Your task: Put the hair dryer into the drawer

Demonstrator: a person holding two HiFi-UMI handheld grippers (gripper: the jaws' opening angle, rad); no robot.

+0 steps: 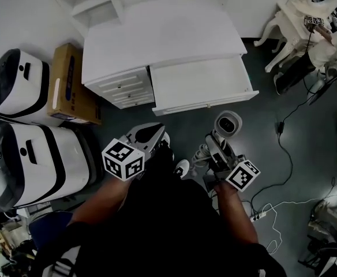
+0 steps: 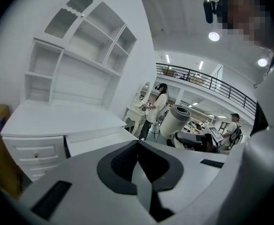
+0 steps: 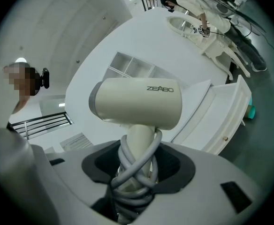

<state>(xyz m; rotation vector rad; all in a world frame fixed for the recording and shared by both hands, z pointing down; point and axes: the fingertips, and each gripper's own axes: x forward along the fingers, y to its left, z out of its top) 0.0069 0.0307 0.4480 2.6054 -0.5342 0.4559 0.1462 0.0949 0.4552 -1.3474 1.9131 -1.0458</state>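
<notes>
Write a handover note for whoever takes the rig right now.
Left gripper: jaws together, nothing in them, held in front of the desk.
Right gripper: jaws shut on the handle of the hair dryer, with its cord wound round the handle.
Drawer: the wide right one is pulled open.
Done: dryer in hand, drawer open.
Left: carry the dryer over the drawer, set it in, release.

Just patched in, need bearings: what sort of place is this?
Probably a staged set in a workshop hall, not a home: white desk on grey floor, loose cables, a railed mezzanine overhead.
</notes>
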